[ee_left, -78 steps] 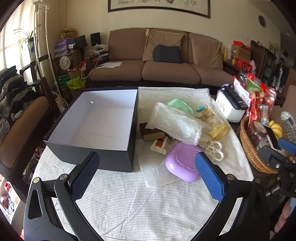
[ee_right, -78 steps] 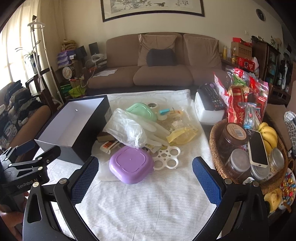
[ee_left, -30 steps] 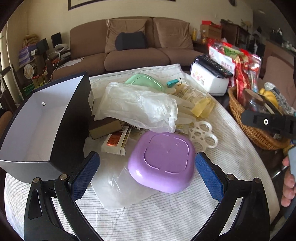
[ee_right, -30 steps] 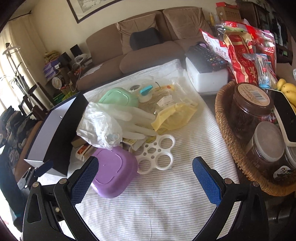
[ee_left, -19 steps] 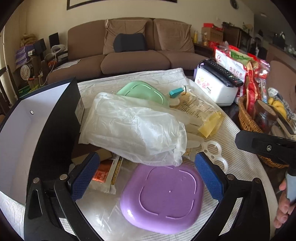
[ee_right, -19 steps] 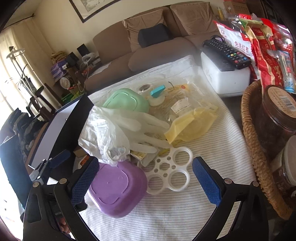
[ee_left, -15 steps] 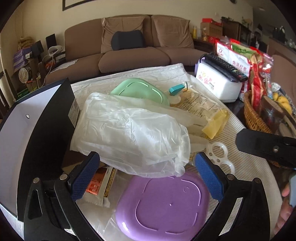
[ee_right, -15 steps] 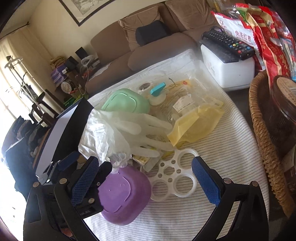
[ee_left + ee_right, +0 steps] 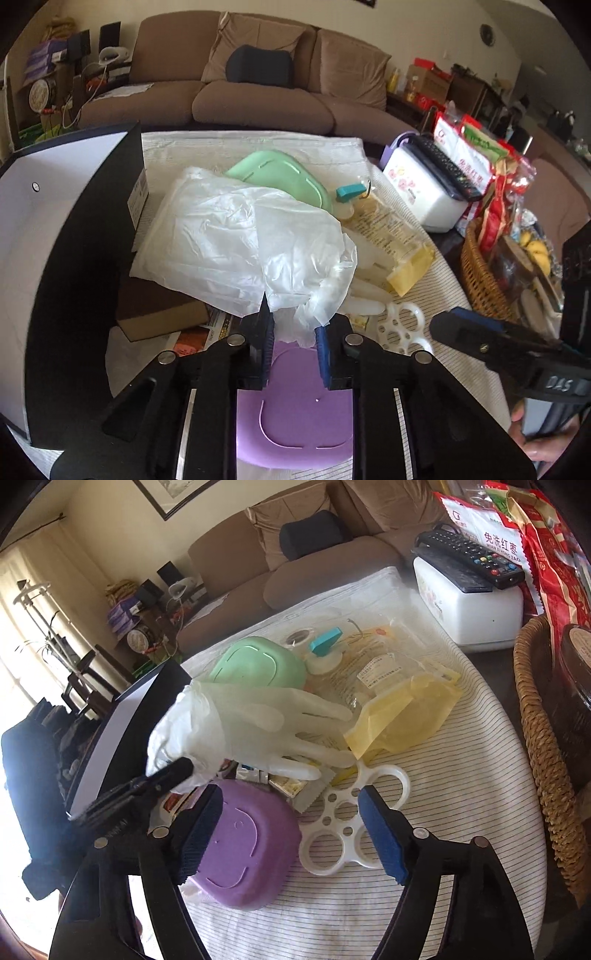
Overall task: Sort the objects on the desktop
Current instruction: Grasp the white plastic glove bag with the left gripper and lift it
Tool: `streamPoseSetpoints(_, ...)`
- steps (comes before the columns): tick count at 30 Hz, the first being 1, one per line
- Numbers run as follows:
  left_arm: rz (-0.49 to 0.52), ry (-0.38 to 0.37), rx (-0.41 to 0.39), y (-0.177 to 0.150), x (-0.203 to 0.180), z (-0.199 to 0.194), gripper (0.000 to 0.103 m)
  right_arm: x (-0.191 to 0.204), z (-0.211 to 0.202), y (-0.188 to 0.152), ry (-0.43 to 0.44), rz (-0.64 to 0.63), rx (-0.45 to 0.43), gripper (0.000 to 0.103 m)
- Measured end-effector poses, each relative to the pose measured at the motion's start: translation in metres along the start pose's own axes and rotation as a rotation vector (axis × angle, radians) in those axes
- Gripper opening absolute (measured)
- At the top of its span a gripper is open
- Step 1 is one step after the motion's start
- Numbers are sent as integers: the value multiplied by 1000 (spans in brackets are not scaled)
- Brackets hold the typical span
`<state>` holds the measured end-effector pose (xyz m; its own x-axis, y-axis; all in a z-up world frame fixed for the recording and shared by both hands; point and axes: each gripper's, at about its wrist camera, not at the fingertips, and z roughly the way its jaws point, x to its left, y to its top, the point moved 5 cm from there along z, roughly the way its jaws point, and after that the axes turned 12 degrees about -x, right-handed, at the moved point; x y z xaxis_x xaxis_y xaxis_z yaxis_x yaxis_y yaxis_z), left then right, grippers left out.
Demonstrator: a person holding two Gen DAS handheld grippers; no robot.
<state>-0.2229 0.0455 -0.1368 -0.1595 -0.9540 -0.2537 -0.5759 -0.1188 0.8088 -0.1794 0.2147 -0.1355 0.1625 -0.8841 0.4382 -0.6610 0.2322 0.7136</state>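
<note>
Your left gripper [image 9: 291, 334] has just been closing, and its fingers [image 9: 263, 345] now stand nearly together on the crumpled near edge of the plastic glove bundle [image 9: 236, 243]; film hangs between the pads, and I judge them to be pinching it, though how firmly the wrist view cannot show. The bundle lies straight ahead of those fingers and runs away from them up the tabletop [image 9: 461, 797], its long axis slanting from the gripped cuff end toward the glove's fingertips, which in the right wrist view point to the right, at the yellow pouch [image 9: 402, 712]. It rests on top of the other clutter, overlapping the purple lid [image 9: 295, 402] just below your left gripper and the green lid [image 9: 280, 181] behind. The black box [image 9: 55, 258] with the white inside sits just to the left of it, so the carry is probably a short sideways swing that way. Your right gripper [image 9: 291, 834] has also just been closing, but its fingers stand apart and grip nothing; between them lie the purple lid's edge and the white ring holder [image 9: 351, 834]. The left hand is the nearer one to the glove.
</note>
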Motion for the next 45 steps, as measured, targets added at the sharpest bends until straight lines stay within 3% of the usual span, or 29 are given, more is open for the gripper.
streamPoseSetpoints(8, -95, -99, -164, 103, 21, -97, 17, 5, -1, 1, 1, -29, -4, 76)
streamPoseSetpoints(16, -68, -130, -316, 255, 34, -210, 15, 11, -8, 2, 7, -47, -18, 76)
streamPoseSetpoints(19, -25, -90, -376, 302, 35, -253, 15, 13, -12, 2, 9, -51, -21, 76)
streamPoseSetpoints(23, 72, 43, -432, 337, 39, -305, 15, 17, -18, 2, 11, -70, -24, 76)
streamPoseSetpoints(26, 126, 158, -448, 344, 52, -327, 15, 21, -22, 1, 21, -80, -27, 76)
streamPoseSetpoints(31, 87, 292, -343, 325, 99, -304, 15, 31, -21, -3, 38, -97, -11, 76)
streamPoseSetpoints(36, -54, 278, -275, 293, 147, -263, 15, 41, -20, -5, 40, -146, -10, 76)
streamPoseSetpoints(41, -94, 219, -288, 287, 150, -256, 15, 42, -14, -10, 30, -176, 7, 76)
streamPoseSetpoints(45, -100, 284, -250, 274, 161, -250, 15, 40, -11, -11, 24, -169, 15, 76)
